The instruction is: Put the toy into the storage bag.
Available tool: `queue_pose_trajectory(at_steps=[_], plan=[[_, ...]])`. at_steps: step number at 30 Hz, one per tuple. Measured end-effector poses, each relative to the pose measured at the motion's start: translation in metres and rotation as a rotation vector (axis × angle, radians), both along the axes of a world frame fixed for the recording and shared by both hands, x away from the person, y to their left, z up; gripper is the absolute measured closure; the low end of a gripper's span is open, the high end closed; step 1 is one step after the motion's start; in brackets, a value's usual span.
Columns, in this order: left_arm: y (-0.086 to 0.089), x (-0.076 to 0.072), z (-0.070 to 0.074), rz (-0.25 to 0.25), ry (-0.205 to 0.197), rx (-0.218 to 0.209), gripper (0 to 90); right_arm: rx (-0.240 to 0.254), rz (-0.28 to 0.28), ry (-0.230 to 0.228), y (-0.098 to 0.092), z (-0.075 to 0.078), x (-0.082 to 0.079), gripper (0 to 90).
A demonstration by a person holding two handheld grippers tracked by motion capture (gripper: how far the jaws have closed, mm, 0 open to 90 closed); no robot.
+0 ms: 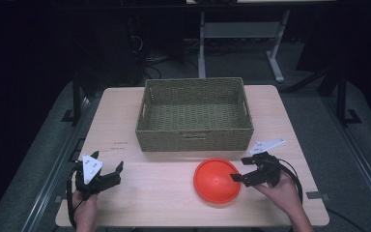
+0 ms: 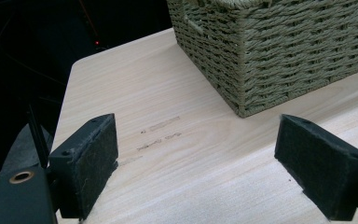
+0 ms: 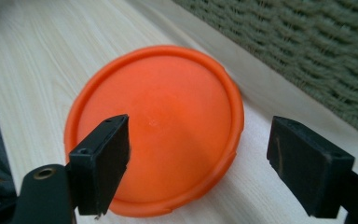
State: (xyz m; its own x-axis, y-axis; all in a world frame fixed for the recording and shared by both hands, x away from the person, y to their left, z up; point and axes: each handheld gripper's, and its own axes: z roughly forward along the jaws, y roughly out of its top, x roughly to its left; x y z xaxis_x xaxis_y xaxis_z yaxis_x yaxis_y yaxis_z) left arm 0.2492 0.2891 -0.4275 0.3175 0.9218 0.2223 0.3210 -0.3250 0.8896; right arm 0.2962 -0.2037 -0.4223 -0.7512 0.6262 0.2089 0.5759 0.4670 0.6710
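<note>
An orange round dish (image 1: 216, 180) lies on the wooden table (image 1: 154, 193), just in front of a green woven basket (image 1: 194, 136). My right gripper (image 1: 241, 169) is open at the dish's right edge, held by a hand. In the right gripper view the orange dish (image 3: 168, 116) lies ahead between the spread jaws of the right gripper (image 3: 214, 163), one jaw over its rim. My left gripper (image 1: 108, 163) is open near the table's front left. In the left gripper view the left gripper (image 2: 196, 163) has bare wood between its jaws, and the basket's corner (image 2: 270, 51) stands ahead.
The basket (image 1: 193, 108) looks empty inside and takes up the table's back middle. Faint marks (image 2: 161, 130) show on the wood in front of the left gripper. Dark floor, table legs and cables lie beyond the far edge.
</note>
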Motion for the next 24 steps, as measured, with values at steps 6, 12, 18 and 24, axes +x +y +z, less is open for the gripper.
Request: queue_pose_trajectory(at_steps=[6, 12, 18, 24], plan=[[0.000, 0.001, 0.000, -0.002, 0.005, 0.007, 12.8, -0.023, -0.013, 0.035, 0.005, -0.009, 0.008, 22.4], [-0.001, 0.000, 0.000, -0.005, 0.005, 0.014, 12.8, -0.037, -0.021, 0.059, 0.007, -0.018, 0.015, 25.4], [0.000, 0.001, 0.000, 0.001, 0.004, 0.008, 12.8, -0.047, -0.019, 0.093, 0.010, -0.029, 0.018, 31.8], [0.000, 0.001, 0.000, -0.003, 0.005, 0.015, 12.8, -0.039, -0.025, 0.101, 0.009, -0.030, 0.020, 40.5]])
